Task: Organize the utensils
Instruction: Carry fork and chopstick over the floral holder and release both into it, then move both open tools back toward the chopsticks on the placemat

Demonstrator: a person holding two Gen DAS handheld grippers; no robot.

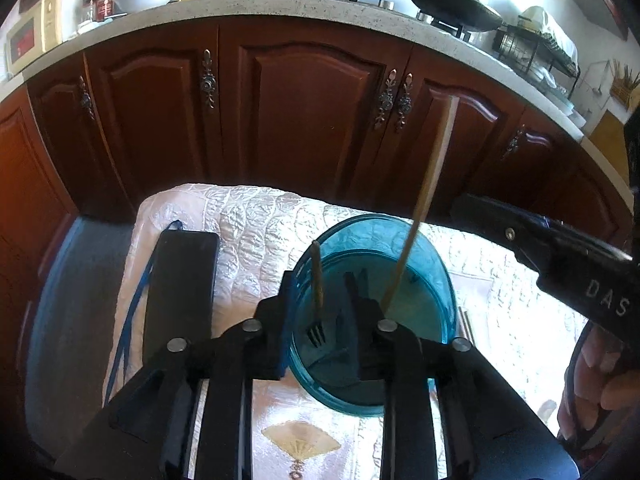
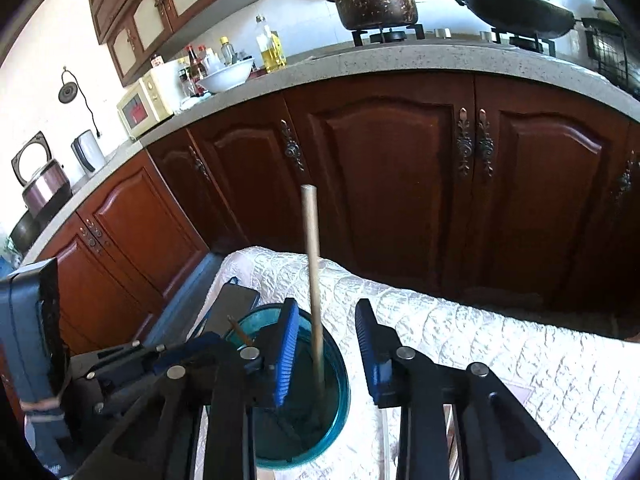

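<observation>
Left wrist view shows your left gripper (image 1: 324, 312), jaws wide, over the blue cup (image 1: 436, 276) holding fork (image 1: 317, 304) and chopstick (image 1: 416, 216); right gripper (image 2: 328, 352) jaws wide too; lift straight clear.

A white quilted cloth (image 1: 256, 232) covers the table below dark wooden cabinets (image 1: 312, 112), with a microwave (image 2: 145, 105) on the counter.

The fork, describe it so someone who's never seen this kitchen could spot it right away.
On the white quilted cloth below the brown cabinets stands a blue glass container. The fork stands inside it, tines down, short and dark, unlike the long pale stick beside it.
</observation>
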